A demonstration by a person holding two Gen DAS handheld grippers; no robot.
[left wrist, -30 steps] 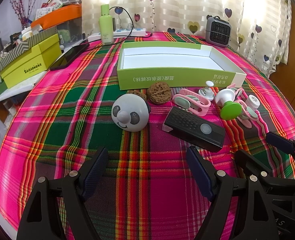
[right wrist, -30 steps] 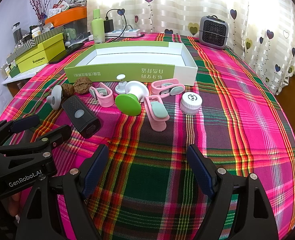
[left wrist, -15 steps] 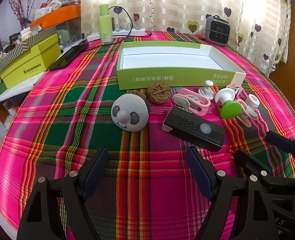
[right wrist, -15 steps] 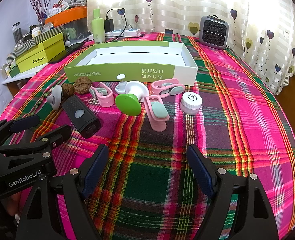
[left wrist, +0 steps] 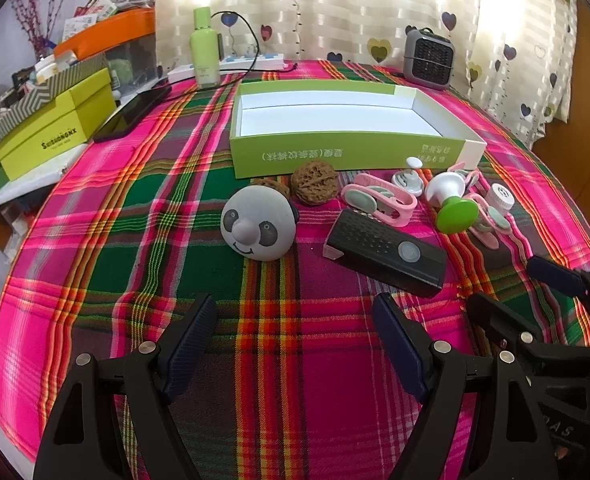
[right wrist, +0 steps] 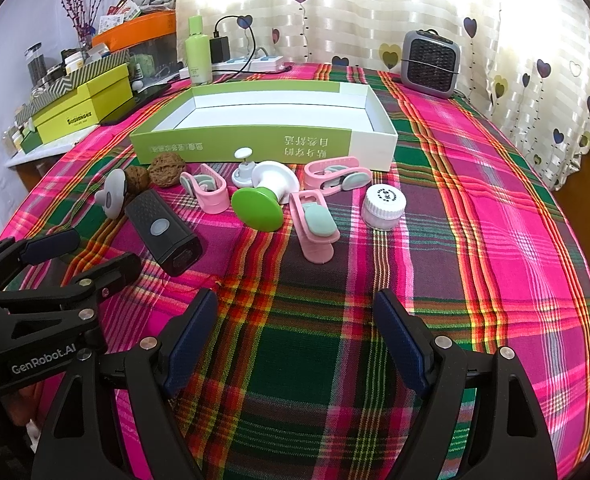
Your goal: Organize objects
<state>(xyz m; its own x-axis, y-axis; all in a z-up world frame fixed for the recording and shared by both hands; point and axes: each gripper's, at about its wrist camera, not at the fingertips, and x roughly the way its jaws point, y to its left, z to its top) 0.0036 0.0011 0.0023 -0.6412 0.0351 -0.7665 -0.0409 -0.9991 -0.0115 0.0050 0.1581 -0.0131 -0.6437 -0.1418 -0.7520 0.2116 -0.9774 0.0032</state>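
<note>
While both pairs of black tongs hover low over the pink-and-green plaid table (right wrist: 495,184), the left tongs (left wrist: 295,332) and the right tongs (right wrist: 297,328) each stand spread wide with nothing between the fingers; taking the shallow green-and-white cardboard box (left wrist: 351,156) as the landmark, the loose things lie in a row along its near wall; nearest the left tongs sits the grey panda-faced dome (left wrist: 259,224), with the black rectangular device (left wrist: 387,252) beside it; closer to the box are the brown walnut (left wrist: 315,182), the pink clips (right wrist: 315,224), the white-stemmed green-capped knob (right wrist: 259,208) and the small white screw-top jar (right wrist: 383,206); the box holds nothing; beyond it stands the grey mini heater (right wrist: 431,62).
</note>
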